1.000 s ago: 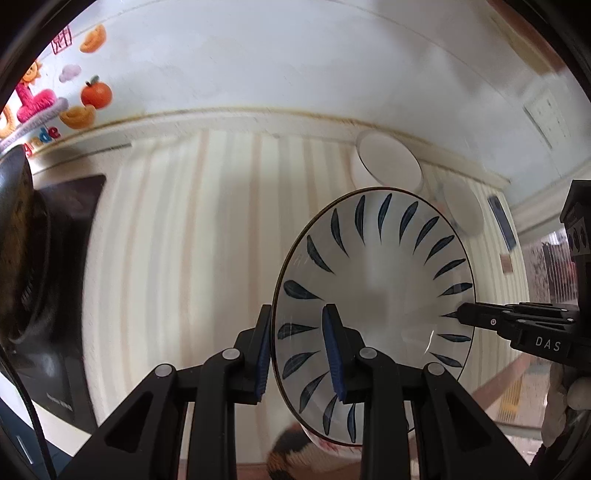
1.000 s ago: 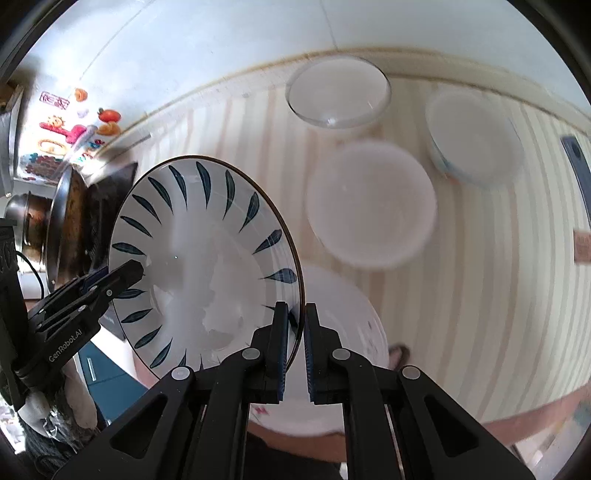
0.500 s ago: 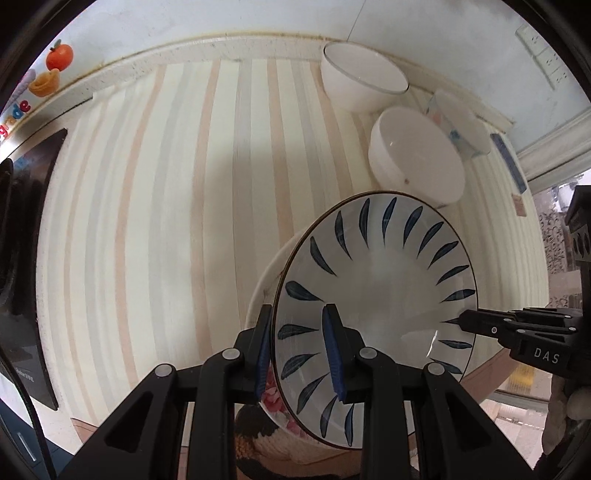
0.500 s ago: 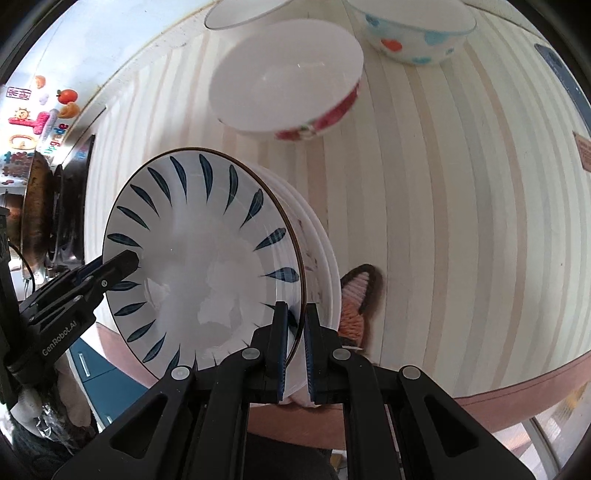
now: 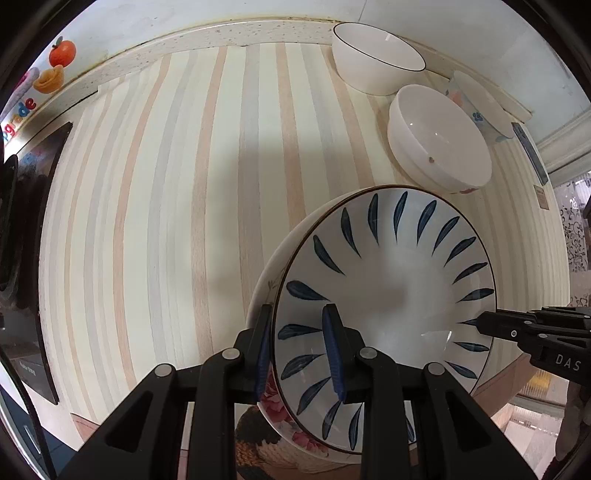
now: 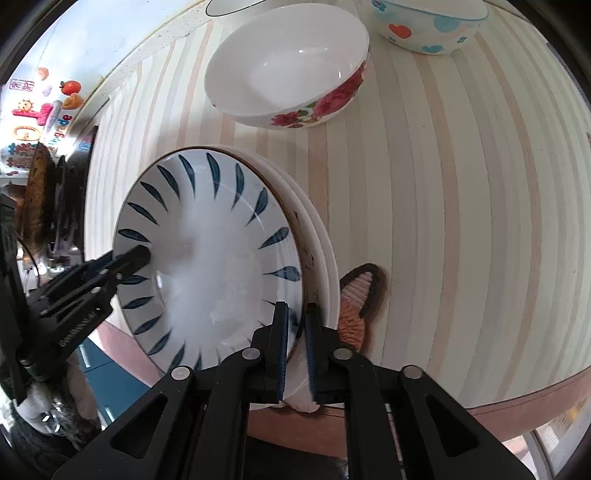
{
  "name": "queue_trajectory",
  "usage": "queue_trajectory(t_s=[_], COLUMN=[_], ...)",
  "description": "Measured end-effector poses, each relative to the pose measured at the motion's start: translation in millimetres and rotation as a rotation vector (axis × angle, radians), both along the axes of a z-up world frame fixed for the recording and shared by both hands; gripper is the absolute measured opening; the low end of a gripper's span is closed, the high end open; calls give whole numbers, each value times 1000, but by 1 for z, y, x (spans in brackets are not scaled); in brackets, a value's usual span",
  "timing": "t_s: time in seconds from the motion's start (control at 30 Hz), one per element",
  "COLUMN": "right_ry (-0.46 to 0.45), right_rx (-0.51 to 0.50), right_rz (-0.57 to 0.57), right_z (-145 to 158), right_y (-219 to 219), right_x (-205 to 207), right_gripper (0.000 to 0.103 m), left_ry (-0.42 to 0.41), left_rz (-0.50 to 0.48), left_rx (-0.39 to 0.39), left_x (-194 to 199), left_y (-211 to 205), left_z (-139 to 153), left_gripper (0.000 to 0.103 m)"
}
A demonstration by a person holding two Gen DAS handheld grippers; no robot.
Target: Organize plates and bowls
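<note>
Pads of the left tool (image 5: 299,354) pinch the near-left rim of the blue-leaf plate (image 5: 391,291), one pad under it and one on its face; the right tool (image 6: 295,339) nips the opposite rim edge, its pads pressed nearly together. The plate hangs between them, tilted, directly above and just over the stack of white plates (image 6: 325,266) at the near edge of the striped counter (image 5: 166,221), whose rims show beside it; I cannot tell whether it touches yet. Neither arm is nearer, so I judge the next move to be a level, shared lowering. The floral bowl (image 6: 288,70), black-rimmed bowl (image 5: 376,59) and heart-print bowl (image 6: 428,26) wait farther back
</note>
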State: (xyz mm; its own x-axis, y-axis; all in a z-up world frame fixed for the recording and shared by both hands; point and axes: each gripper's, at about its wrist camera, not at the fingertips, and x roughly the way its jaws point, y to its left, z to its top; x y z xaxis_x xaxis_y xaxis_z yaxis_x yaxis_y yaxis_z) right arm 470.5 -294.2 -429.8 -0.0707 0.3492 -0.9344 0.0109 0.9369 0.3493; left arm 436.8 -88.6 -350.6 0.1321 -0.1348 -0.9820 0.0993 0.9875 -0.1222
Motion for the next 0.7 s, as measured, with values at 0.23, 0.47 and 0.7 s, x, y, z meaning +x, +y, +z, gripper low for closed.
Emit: queue_trajectory(t_s=[0.23, 0.47, 0.7], right_ry=[20, -5, -78], right_rx=[50, 33, 7], right_rz=[-18, -8, -10], right_z=[-2, 9, 41], right_y=[-8, -13, -7], right_x=[2, 4, -13], right_gripper=[13, 16, 16], left_ry=[28, 31, -45], left_rz=[44, 86, 92], left_rx=[-30, -43, -10], left_x=[-3, -9, -21], left_y=[12, 23, 27], left_z=[-5, -7, 26], left_gripper=[24, 25, 25])
